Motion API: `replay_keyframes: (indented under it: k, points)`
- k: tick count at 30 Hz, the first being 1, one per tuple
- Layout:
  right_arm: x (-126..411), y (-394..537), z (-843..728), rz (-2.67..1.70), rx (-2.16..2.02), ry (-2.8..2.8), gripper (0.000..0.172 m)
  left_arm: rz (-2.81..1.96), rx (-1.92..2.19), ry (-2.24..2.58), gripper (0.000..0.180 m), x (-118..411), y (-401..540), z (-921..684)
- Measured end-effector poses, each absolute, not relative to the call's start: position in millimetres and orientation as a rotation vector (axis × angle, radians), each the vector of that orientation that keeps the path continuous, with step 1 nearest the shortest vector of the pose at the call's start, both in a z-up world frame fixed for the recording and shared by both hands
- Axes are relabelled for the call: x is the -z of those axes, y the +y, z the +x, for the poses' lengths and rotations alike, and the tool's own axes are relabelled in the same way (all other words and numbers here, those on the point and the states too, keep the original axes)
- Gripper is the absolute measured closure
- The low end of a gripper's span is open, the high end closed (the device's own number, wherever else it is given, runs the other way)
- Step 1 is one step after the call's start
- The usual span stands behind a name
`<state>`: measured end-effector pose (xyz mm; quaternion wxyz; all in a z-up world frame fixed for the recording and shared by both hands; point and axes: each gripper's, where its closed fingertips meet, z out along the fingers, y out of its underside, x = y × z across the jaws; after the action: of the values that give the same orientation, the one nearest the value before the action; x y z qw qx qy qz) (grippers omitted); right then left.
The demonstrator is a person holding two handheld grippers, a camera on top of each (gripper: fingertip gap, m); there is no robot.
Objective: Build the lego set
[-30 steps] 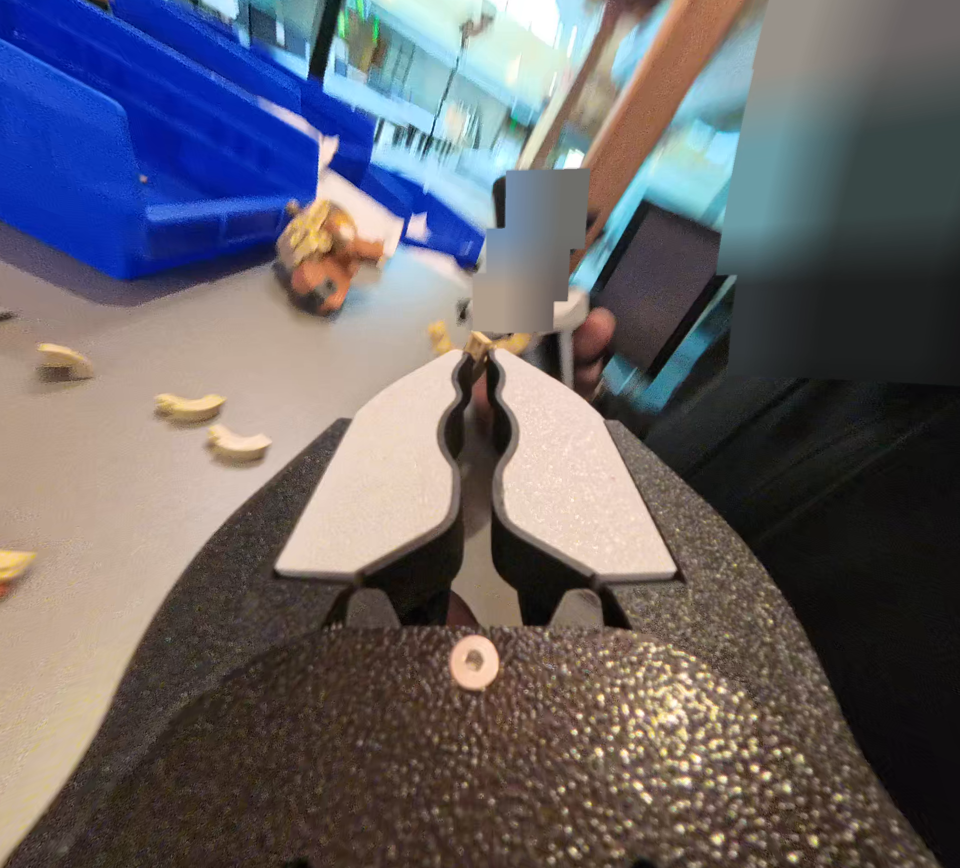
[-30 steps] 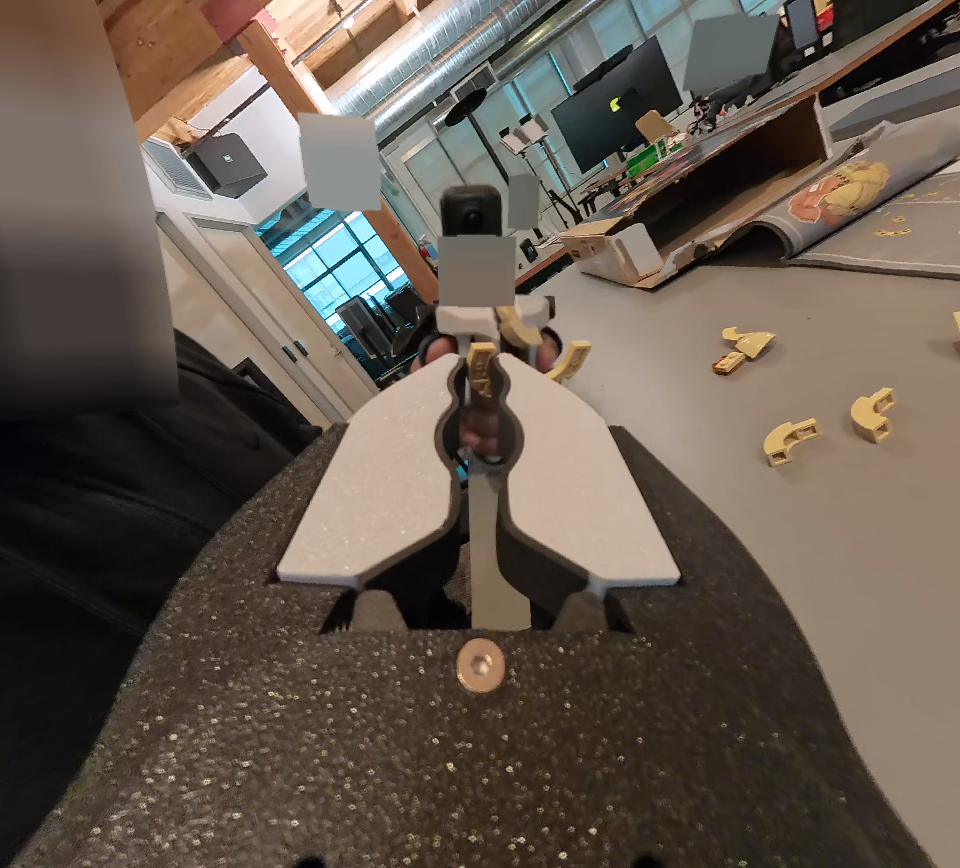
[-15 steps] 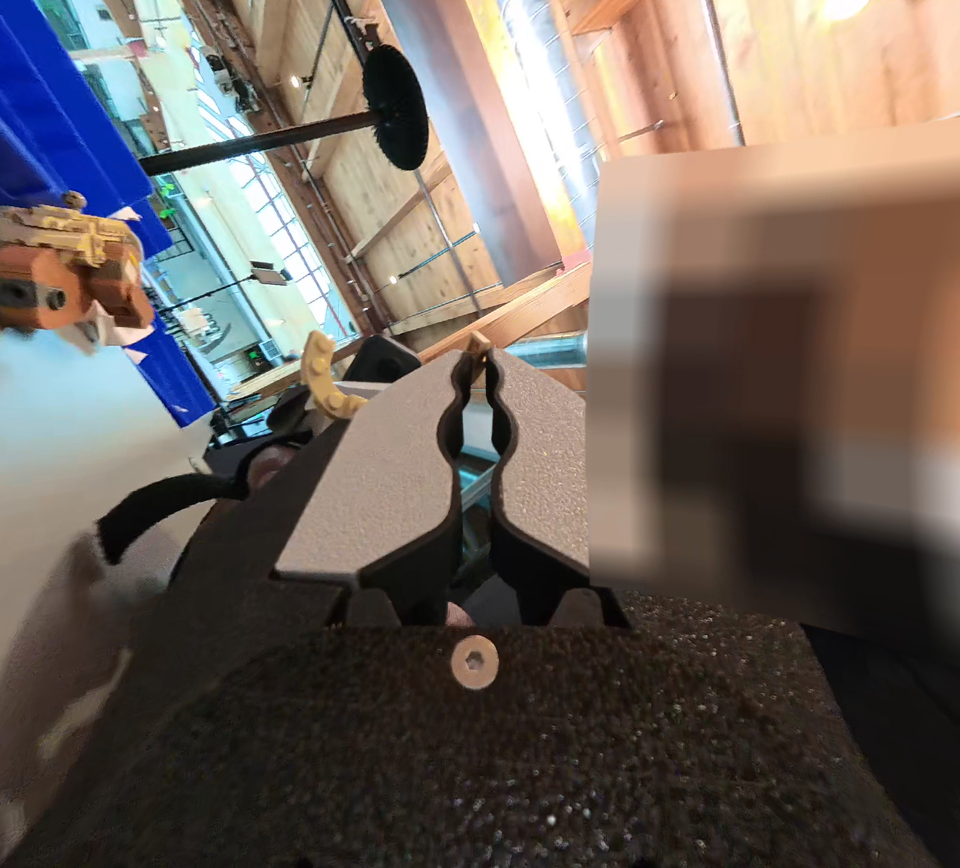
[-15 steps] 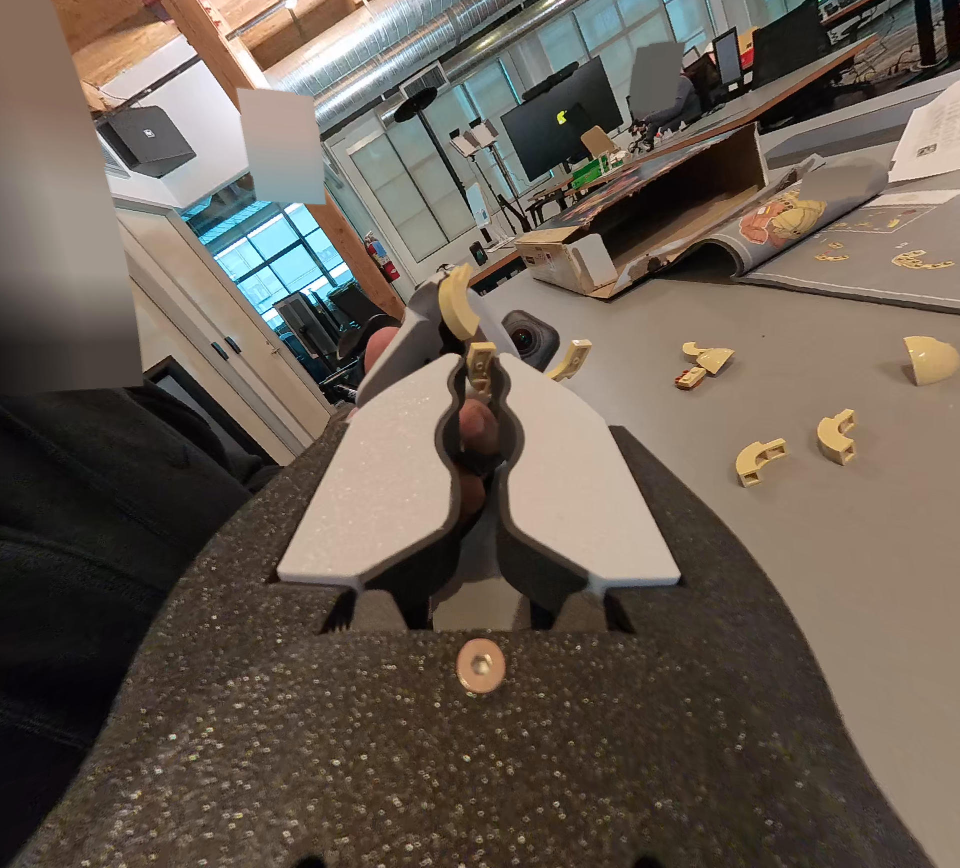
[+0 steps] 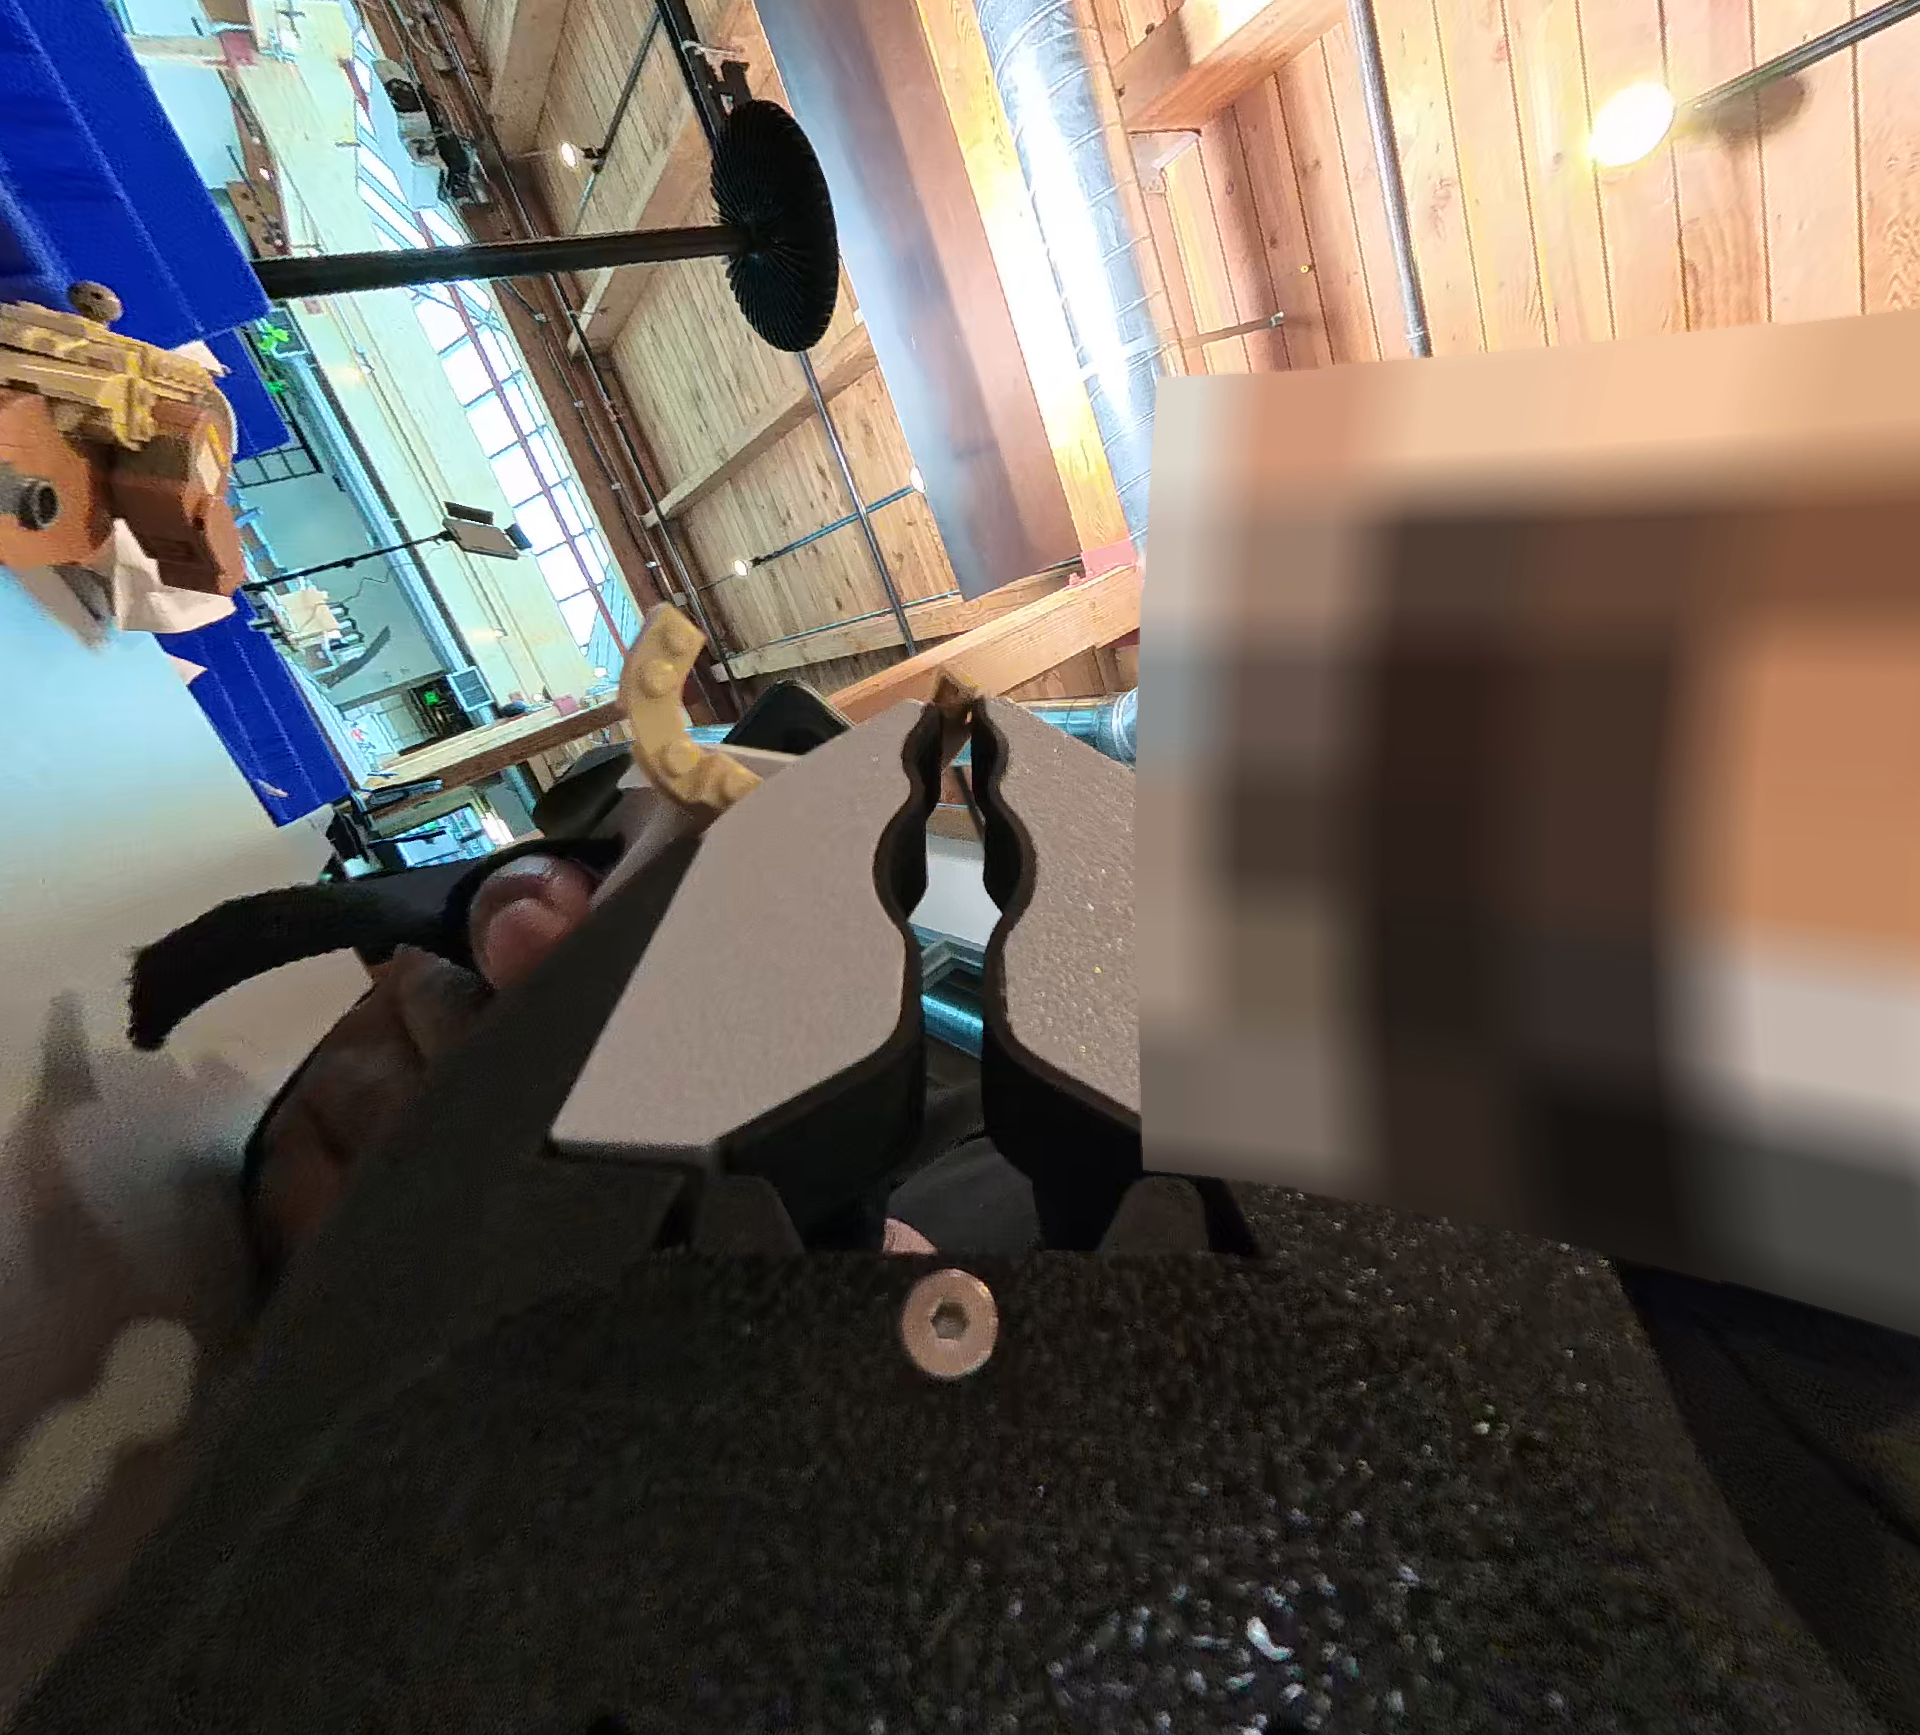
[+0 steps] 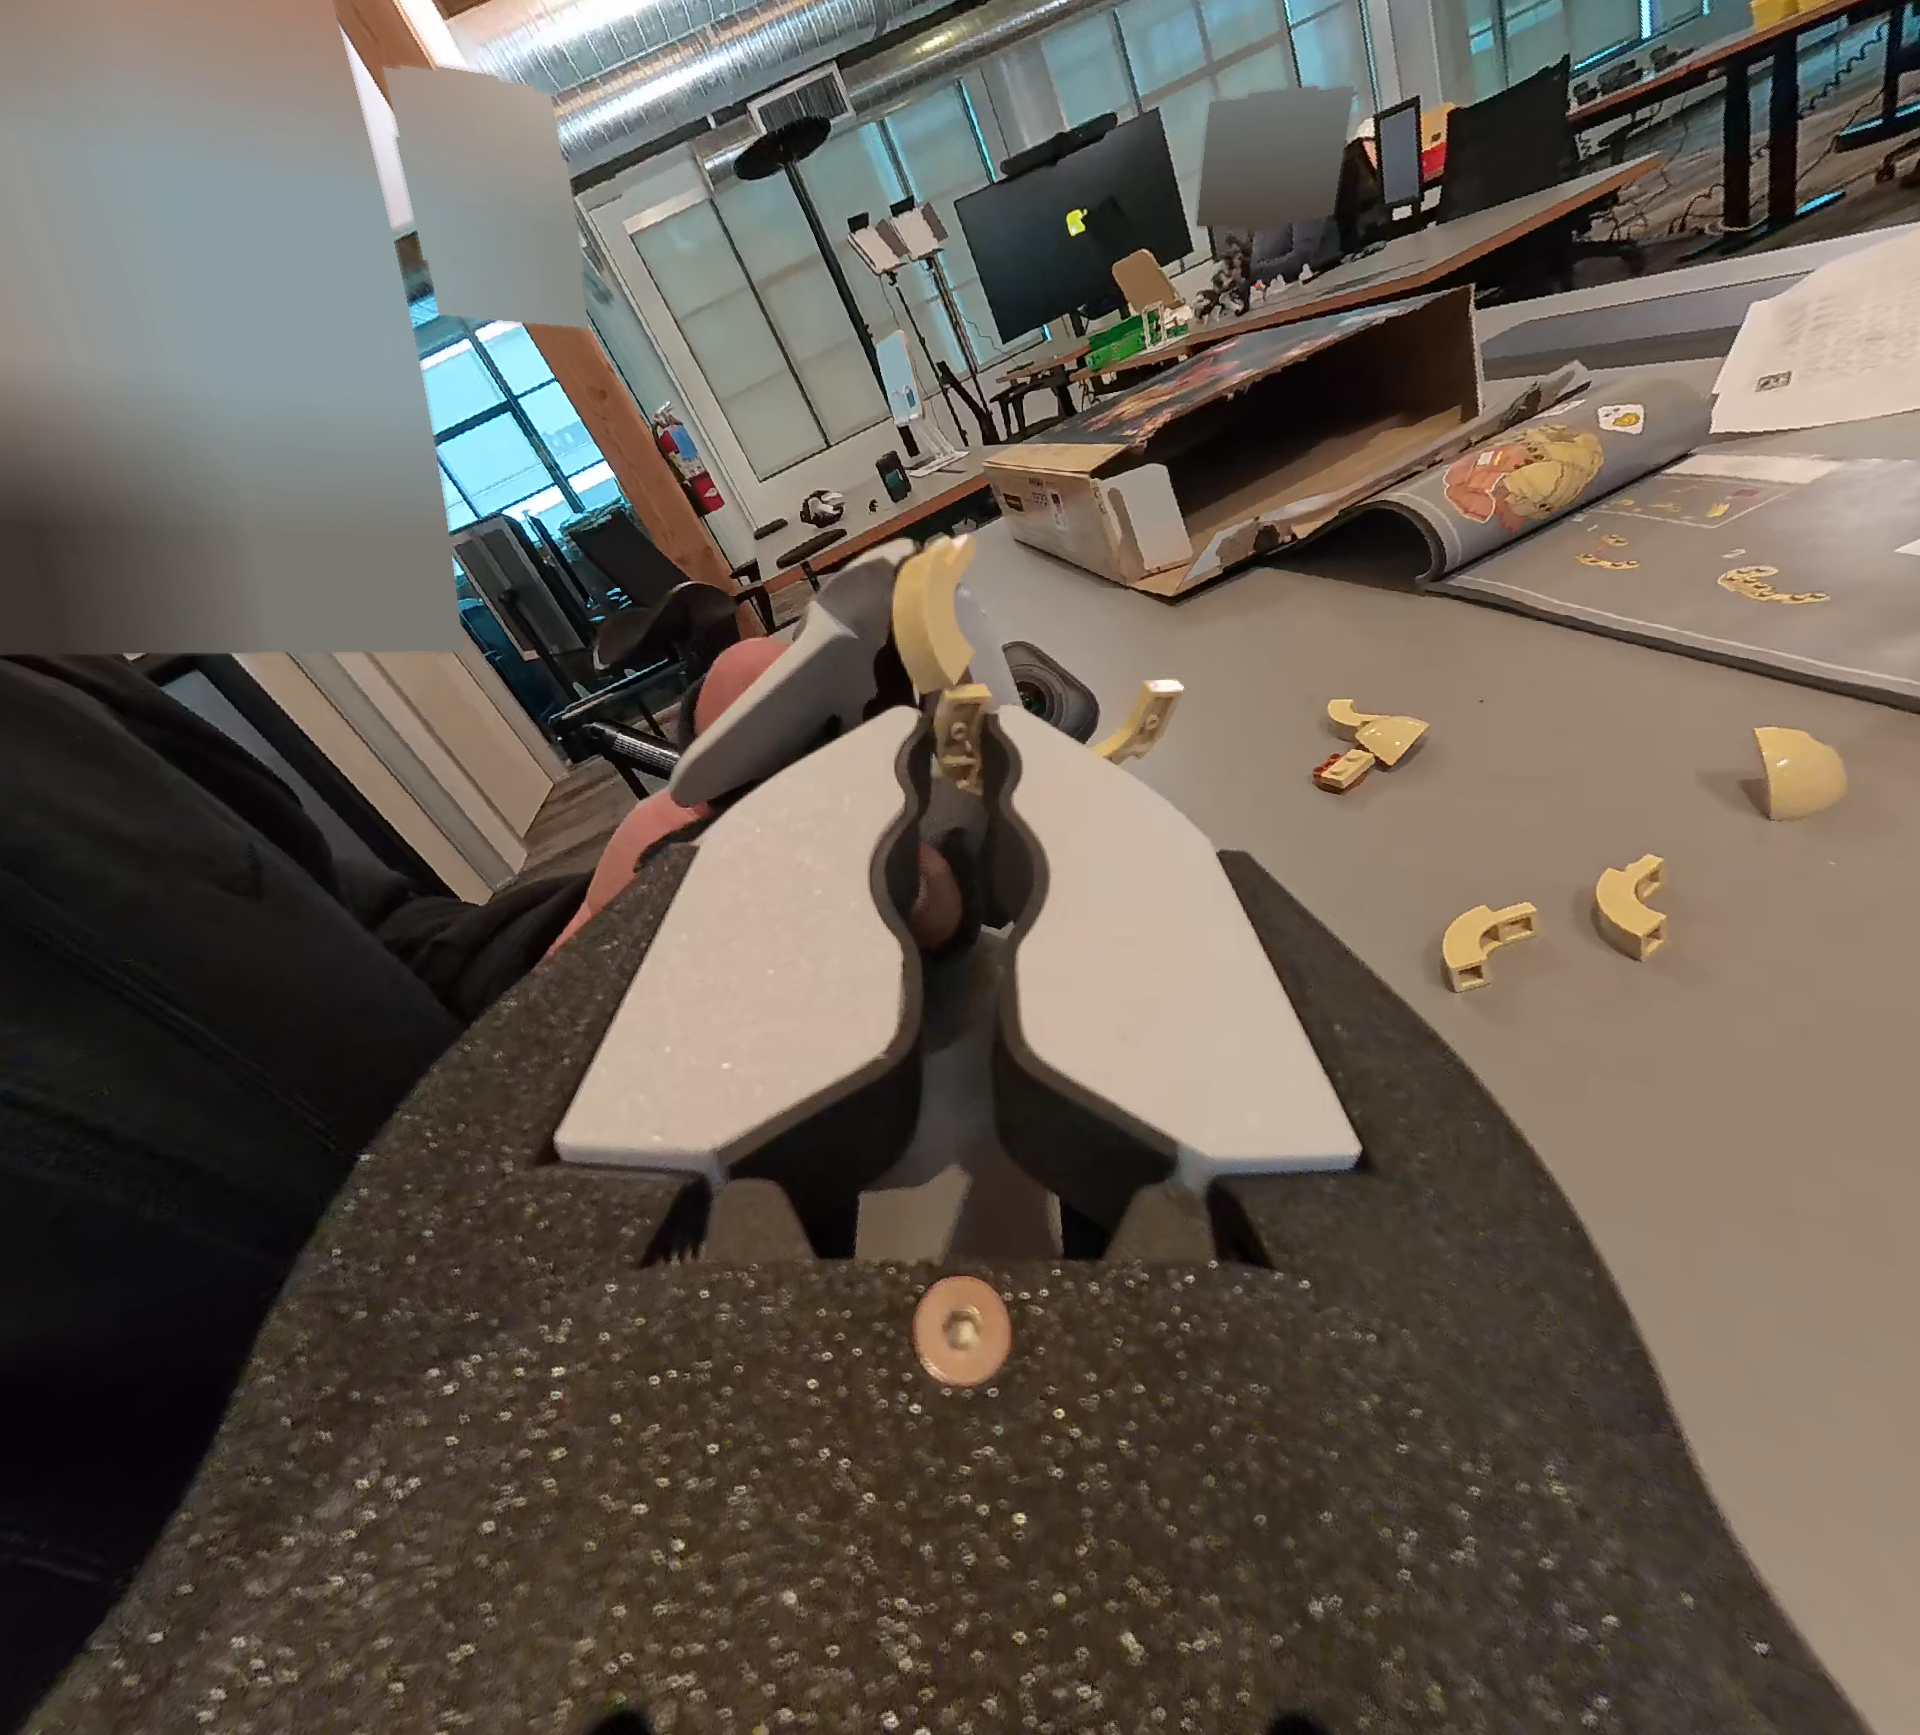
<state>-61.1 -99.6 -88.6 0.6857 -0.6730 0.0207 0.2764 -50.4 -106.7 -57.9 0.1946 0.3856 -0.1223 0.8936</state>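
Note:
My left gripper point(image 5: 958, 717) points up at the ceiling and is shut on a small tan curved piece point(image 5: 951, 693), seen edge-on at its tips. The right wrist view shows this gripper point(image 6: 894, 584) and its smooth tan curved piece point(image 6: 930, 620) just above my right tips. My right gripper point(image 6: 961, 729) is shut on a tan curved plate point(image 6: 961, 738), pinched between its pads. In the left wrist view that plate point(image 5: 665, 729) shows its studs, held by the right gripper's grey finger point(image 5: 675, 818) with a hand behind. The two pieces stand close together above the grey table point(image 6: 1558, 1166).
Several loose tan pieces point(image 6: 1486, 947) and a tan dome point(image 6: 1797, 771) lie on the table to the right. A cardboard box point(image 6: 1195, 480) and an open booklet point(image 6: 1662, 542) lie farther back. Blue bins point(image 5: 94, 179) and a brown-and-tan model point(image 5: 114, 459) show at left. Both grippers' tips are close together, under 4 cm apart.
My left gripper swung up from the table to face the ceiling, keeping its tan piece. It came closer to my right gripper, whose grip on the plate has not changed.

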Motion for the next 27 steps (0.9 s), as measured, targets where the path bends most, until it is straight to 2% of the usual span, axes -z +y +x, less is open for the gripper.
replay_keyframes:
  k: [17, 22, 27]
  points:
    - [87, -101, -57, -1.487, -0.638, 0.068, 0.164, 1.299, -2.519, -0.719, 0.176, 71, -101, -50]
    - [84, -102, -54, -1.466, -0.657, 0.084, 0.163, 1.206, -2.519, -0.659, 0.176, 61, -98, -56]
    - [84, -105, -57, -1.467, -0.732, 0.072, 0.163, 1.162, -2.431, -0.812, 0.176, 64, -107, -62]
